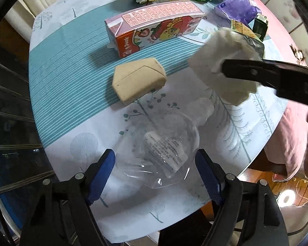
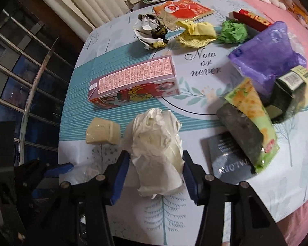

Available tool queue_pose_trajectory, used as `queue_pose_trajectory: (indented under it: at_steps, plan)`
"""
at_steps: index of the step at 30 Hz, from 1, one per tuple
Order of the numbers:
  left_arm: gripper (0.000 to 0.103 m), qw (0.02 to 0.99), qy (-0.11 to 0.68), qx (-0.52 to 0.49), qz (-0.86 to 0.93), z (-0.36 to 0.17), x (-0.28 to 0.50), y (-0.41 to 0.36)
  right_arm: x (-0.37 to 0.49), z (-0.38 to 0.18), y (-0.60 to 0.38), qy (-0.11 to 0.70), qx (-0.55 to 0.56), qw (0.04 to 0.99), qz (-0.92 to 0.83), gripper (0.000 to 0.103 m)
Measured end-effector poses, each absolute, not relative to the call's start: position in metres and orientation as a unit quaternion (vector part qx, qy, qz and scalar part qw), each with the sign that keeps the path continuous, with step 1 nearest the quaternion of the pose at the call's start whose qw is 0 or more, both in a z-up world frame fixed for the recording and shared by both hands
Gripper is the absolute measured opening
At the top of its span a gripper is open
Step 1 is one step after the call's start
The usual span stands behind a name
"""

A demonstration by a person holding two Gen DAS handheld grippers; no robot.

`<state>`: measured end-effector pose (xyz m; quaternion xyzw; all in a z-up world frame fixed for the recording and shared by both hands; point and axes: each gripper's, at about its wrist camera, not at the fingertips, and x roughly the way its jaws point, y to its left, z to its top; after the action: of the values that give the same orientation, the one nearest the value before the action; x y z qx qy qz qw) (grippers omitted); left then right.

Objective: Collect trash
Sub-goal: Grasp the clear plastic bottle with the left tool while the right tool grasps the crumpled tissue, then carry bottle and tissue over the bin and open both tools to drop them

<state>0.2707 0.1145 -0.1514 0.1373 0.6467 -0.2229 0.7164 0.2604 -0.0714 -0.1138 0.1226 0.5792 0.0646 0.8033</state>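
Tissue [image 2: 157,153], crumpled and white, sits clamped between the blue pads of my right gripper [image 2: 156,172]; the left wrist view shows the same wad [image 1: 221,69] held up off the surface [image 1: 71,86], with the right gripper's black finger across it. My left gripper [image 1: 155,174] has its jaws on either side of a clear plastic bottle [image 1: 160,141], which lies on its side with its cap end pointing away from me. Both pads look to be against the plastic, so I read the jaws as clenched on it, though the transparent wall makes the contact hard to judge.

More trash is spread over the patterned cloth. A beige box [image 1: 139,80] lies just beyond the bottle, and a pink drink carton [image 1: 154,27] lies on its side behind that. Farther back I see a black and white wrapper [image 2: 152,30], a yellow crumpled paper [image 2: 197,32] and a green paper ball [image 2: 233,31] in a row. To my right are a purple plastic bag [image 2: 264,55], a green snack packet [image 2: 250,123], a dark green carton [image 2: 289,94] and a flat grey sachet [image 2: 228,155].
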Motion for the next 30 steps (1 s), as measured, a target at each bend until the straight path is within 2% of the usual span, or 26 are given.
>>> queue_pose_trajectory:
  at_steps: [6, 19, 22, 30]
  plan:
    - [0.079, 0.721, 0.634, 0.163, -0.228, -0.153, 0.272, 0.107, 0.244, -0.115, -0.073, 0.583, 0.135, 0.799, 0.063, 0.051]
    - [0.079, 0.688, 0.658, 0.202, -0.229, -0.177, 0.272, 0.077, 0.212, -0.111, -0.096, 0.585, 0.155, 0.795, 0.043, 0.051]
    - [0.052, 0.697, 0.654, 0.198, -0.218, -0.178, 0.270, 0.074, 0.205, -0.111, -0.100, 0.583, 0.154, 0.796, 0.046, 0.051]
    - [0.050, 0.749, 0.621, 0.158, -0.168, -0.164, 0.255, 0.082, 0.178, -0.107, -0.104, 0.576, 0.140, 0.802, 0.070, 0.050]
